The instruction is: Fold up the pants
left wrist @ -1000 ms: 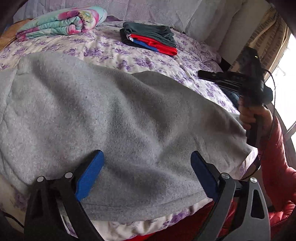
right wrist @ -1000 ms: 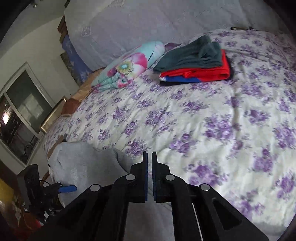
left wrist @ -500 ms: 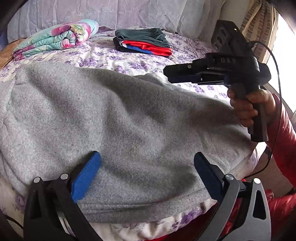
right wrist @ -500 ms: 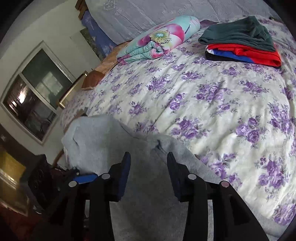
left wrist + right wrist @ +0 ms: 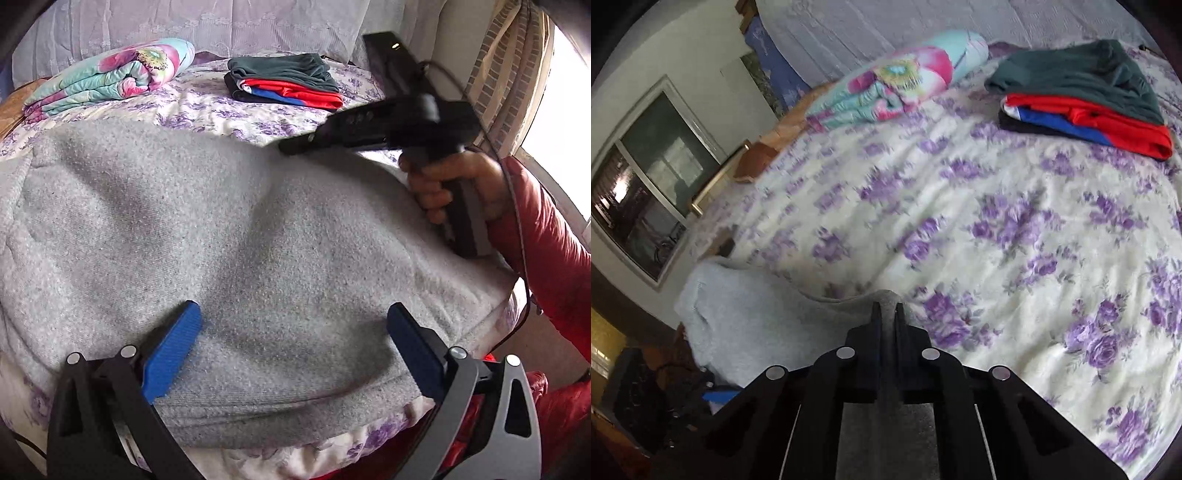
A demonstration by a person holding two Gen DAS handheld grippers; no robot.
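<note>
Wide-open left tongs (image 5: pixel 293 345) above grey pants (image 5: pixel 229 236); right tongs (image 5: pixel 286 148) at their far edge.

Right claw (image 5: pixel 885 310): was shut above bedspread (image 5: pixel 997 229), opened half a second ago, now shut again, pinching far edge of gray pants (image 5: pixel 750 321); fold of fabric visible between pads. Came down and closer to pants. In left wrist view it has swung leftward over pants, now motion-blurred.

The left gripper (image 5: pixel 293 343) tilts downward, its jaws spread wide. The right gripper (image 5: pixel 886 314) — in a hand (image 5: pixel 448 184) with a red sleeve (image 5: pixel 546 236) — has its jaws pinched on grey cloth.
</note>
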